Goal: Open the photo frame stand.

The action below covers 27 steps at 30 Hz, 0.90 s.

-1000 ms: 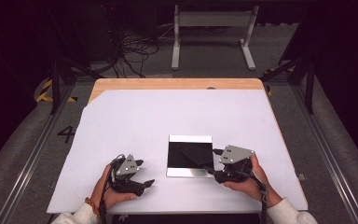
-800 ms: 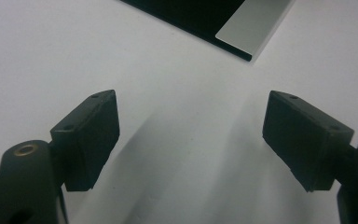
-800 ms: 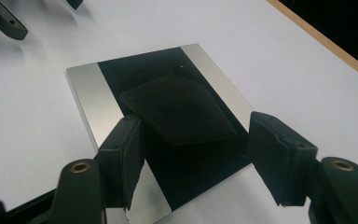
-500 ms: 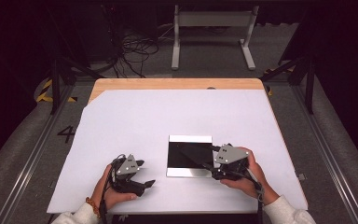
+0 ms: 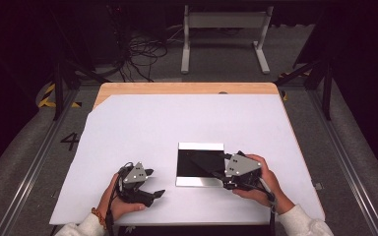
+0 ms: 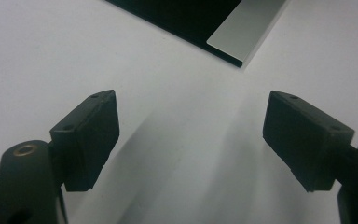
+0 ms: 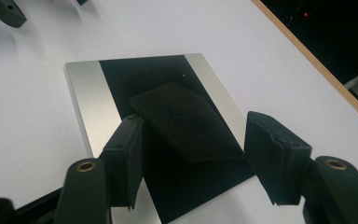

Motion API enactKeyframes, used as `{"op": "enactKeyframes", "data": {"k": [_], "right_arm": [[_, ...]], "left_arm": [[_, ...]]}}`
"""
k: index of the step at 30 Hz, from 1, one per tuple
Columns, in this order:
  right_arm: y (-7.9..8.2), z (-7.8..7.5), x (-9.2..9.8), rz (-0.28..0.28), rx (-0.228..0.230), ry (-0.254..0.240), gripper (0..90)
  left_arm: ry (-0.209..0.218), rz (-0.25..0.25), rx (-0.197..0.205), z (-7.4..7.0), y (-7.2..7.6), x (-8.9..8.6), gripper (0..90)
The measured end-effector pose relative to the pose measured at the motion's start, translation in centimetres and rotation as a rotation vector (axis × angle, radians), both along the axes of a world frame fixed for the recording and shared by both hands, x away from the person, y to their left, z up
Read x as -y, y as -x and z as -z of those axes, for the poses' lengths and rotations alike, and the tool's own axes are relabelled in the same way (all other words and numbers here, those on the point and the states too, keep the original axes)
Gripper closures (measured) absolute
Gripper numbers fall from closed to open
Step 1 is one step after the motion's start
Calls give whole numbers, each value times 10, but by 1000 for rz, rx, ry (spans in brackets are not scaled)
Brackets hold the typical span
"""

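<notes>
Your right claw (image 7: 193, 161), jaws just closing, straddles the dark pad (image 7: 186, 122) on the tray (image 7: 81, 88), not yet pinching; left claw (image 6: 191, 140) spread.

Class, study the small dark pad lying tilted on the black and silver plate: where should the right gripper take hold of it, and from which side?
Grip the dark pad across its two long edges at the near end, coming in low from the plate's near edge. It is thin and lies askew, with that end pointing between the right gripper's open jaws, which have just been closing.

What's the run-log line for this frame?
left gripper: open, idle on table | right gripper: jaws closing around dark pad, no contact yet | pad lies on black-and-silver tray
</notes>
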State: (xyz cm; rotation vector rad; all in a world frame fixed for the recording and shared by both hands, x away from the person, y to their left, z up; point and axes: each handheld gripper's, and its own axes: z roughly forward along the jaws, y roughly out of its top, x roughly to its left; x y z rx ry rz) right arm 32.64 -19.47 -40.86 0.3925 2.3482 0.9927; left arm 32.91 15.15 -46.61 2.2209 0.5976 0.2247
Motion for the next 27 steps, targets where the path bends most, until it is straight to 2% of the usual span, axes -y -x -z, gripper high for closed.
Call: {"op": "enactKeyframes", "data": {"k": [6,16,18,20,24,27], "right_arm": [[2,1,0,-22,15,18,462],[5,3,-2,-33,35,53,526],[6,4,-3,-33,41,63,536],[6,4,-3,-32,42,65,536],[8,5,-4,-23,37,76,535],[7,5,-4,-17,21,66,516]], "left_arm": [[29,39,-2,-4,-4,9,263],[38,27,-6,-5,-6,9,243],[46,17,-16,-6,-9,10,243],[78,10,-36,-7,-13,11,248],[94,11,-53,-8,-18,15,248],[83,17,-54,-8,-20,18,248]]}}
